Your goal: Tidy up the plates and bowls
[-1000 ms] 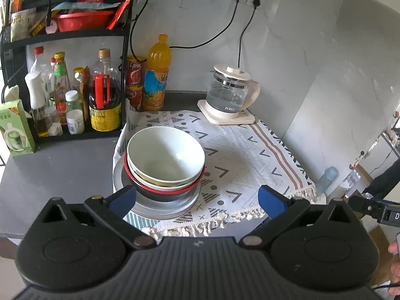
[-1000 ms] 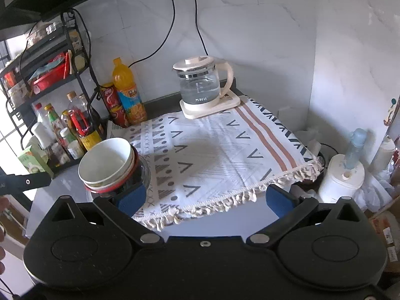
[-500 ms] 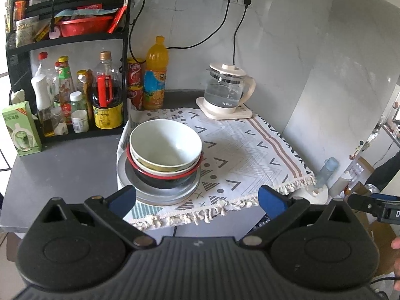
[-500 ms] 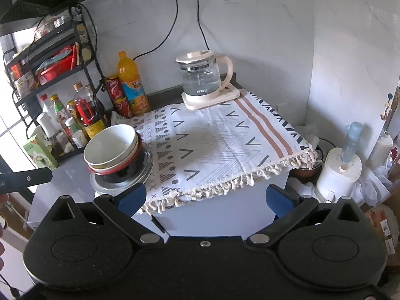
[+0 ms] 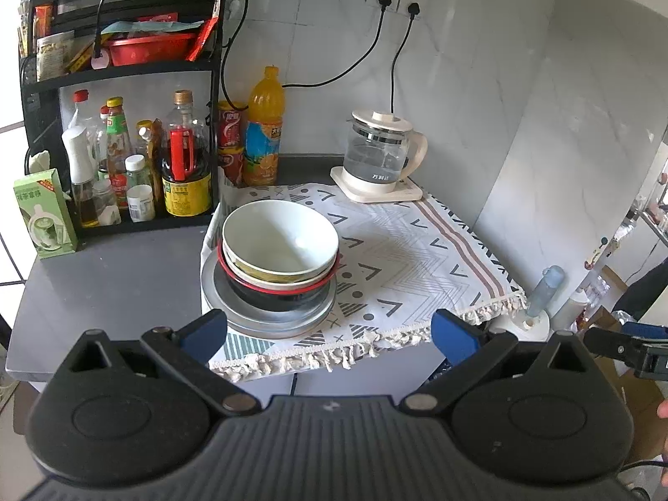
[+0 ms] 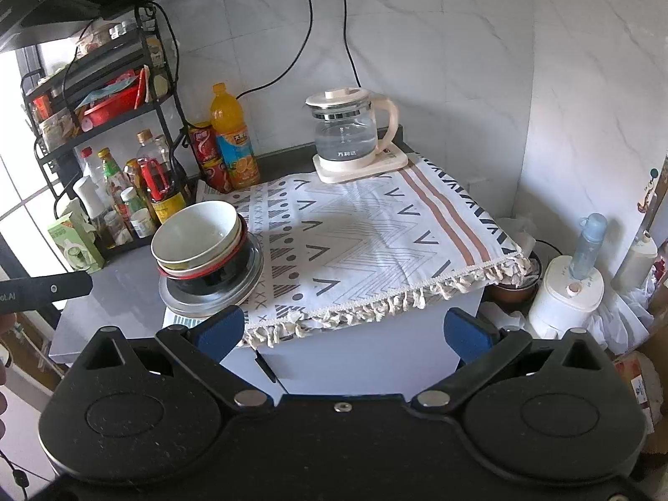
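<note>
A stack of dishes stands at the left front corner of the patterned cloth (image 5: 409, 259). On top is a white bowl (image 5: 279, 240) (image 6: 194, 234), nested in further bowls, the lowest black with a red rim (image 5: 275, 290). All rest on a grey metal plate (image 5: 267, 313) (image 6: 208, 294). My left gripper (image 5: 330, 330) hangs open in front of the stack, off the counter edge, holding nothing. My right gripper (image 6: 342, 332) is also open and empty, further back and to the right of the stack.
A glass kettle (image 5: 380, 154) on its base sits at the back of the cloth. A black rack (image 5: 125, 83) of bottles (image 5: 183, 167), an orange drink bottle (image 5: 263, 129) and cans line the back left. A green carton (image 5: 44, 219) stands on the grey counter (image 5: 112, 275). Appliances (image 6: 563, 292) crowd the floor at right.
Both grippers have drawn back and away from the counter; the dish stack and cloth look smaller and further off. The stack itself has not moved.
</note>
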The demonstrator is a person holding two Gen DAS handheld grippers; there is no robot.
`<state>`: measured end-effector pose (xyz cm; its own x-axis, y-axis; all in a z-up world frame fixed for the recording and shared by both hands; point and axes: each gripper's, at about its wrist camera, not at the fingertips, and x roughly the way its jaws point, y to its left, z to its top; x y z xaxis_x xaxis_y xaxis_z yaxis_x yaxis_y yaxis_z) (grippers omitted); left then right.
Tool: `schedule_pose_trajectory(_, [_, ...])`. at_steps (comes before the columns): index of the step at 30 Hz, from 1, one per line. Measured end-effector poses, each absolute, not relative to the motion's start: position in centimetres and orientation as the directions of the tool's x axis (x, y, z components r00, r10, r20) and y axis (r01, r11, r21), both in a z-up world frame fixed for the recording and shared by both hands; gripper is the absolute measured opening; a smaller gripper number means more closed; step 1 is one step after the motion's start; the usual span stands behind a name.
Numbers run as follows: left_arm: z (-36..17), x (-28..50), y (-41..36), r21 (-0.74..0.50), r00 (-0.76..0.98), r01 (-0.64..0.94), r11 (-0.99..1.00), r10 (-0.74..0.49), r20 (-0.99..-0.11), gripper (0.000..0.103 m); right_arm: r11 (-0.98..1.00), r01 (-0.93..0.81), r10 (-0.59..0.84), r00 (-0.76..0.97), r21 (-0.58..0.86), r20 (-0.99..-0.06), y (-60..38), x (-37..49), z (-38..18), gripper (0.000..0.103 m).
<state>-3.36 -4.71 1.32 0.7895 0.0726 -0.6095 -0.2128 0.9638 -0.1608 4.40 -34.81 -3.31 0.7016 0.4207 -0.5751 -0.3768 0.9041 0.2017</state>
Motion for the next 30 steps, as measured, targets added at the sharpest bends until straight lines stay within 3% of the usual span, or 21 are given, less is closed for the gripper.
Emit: schedule_pose_trajectory(30, [0.92,-3.14,-4.63,-0.16,0.786,-0.215,0.963,0.074,-0.614,0.103,0.894,-0.404,0.439,0.697,0.196,-0.566,-34.57,4.39,-3.22,0.103])
